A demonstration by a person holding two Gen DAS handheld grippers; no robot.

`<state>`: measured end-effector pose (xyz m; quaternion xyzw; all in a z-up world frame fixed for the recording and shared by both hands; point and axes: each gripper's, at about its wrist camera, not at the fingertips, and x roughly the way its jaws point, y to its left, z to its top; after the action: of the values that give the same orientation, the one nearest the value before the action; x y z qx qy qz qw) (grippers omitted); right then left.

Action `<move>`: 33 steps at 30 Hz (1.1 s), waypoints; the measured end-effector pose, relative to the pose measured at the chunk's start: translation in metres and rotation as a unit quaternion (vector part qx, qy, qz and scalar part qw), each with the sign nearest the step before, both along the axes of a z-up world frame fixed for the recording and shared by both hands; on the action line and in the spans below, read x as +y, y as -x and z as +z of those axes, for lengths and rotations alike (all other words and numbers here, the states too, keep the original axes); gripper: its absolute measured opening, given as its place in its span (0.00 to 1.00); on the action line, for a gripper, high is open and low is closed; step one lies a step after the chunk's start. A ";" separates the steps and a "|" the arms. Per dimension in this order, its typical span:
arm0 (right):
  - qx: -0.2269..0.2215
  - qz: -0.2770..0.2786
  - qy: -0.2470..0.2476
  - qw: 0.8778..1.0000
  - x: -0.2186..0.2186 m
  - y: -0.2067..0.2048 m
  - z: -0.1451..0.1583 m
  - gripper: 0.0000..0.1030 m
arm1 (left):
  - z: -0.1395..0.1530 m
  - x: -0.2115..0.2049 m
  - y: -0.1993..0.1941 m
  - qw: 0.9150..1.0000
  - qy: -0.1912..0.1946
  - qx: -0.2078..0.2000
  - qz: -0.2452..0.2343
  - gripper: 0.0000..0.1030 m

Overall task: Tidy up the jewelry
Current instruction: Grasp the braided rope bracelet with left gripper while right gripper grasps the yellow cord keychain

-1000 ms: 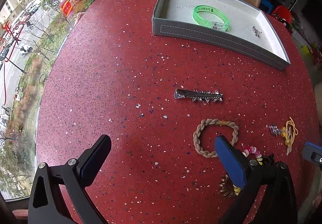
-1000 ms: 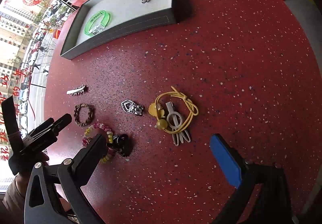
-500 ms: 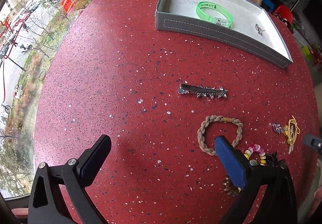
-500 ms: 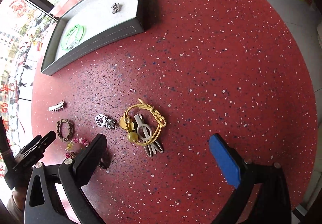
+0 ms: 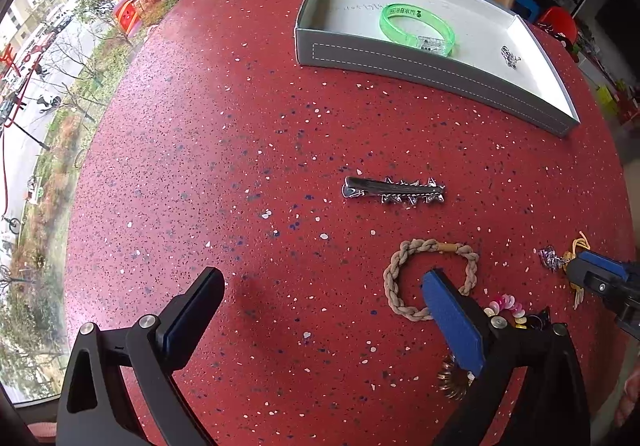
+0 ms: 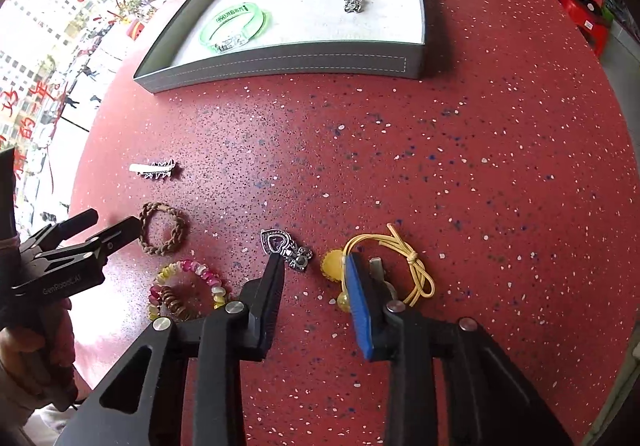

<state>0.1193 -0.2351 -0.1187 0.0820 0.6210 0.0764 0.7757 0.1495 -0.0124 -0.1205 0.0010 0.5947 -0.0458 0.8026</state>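
Right gripper [image 6: 314,270] shifted toward the heart pendant [image 6: 284,248], jaws closing, nothing pinched; hair tie [image 6: 390,270] partly hidden behind. Left gripper [image 5: 320,300] gaped, empty.

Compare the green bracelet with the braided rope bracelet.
The green bracelet is smooth, translucent plastic with printed lettering; the braided rope bracelet is tan twisted cord. The green one lies inside the grey tray; the braided one lies on the red table, partly hidden behind a left gripper finger. Both are closed loops lying flat.
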 end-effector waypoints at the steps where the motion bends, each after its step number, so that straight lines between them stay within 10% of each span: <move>1: 0.003 0.002 0.006 1.000 0.000 -0.001 -0.002 0.31 | 0.000 -0.001 0.000 1.000 0.000 -0.001 -0.001 1.00; 15: -0.008 0.077 0.103 0.992 0.032 -0.001 -0.010 0.31 | -0.004 -0.028 0.001 0.999 -0.007 0.004 -0.045 0.92; 23: -0.009 0.059 0.100 0.993 0.039 -0.001 -0.009 0.22 | 0.003 -0.059 0.009 0.996 -0.022 -0.010 -0.091 0.68; 28: -0.015 0.014 0.053 0.998 0.020 0.000 0.000 0.22 | 0.007 -0.068 0.012 0.993 -0.016 -0.016 -0.112 0.24; 33: -0.029 -0.020 0.018 0.999 -0.007 0.002 0.016 0.22 | 0.012 -0.056 0.011 0.996 0.048 -0.007 -0.080 0.24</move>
<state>0.1177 -0.2422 -0.1026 0.0786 0.5981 0.0519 0.7959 0.1385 -0.0681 -0.1084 0.0104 0.5843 -0.1378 0.7997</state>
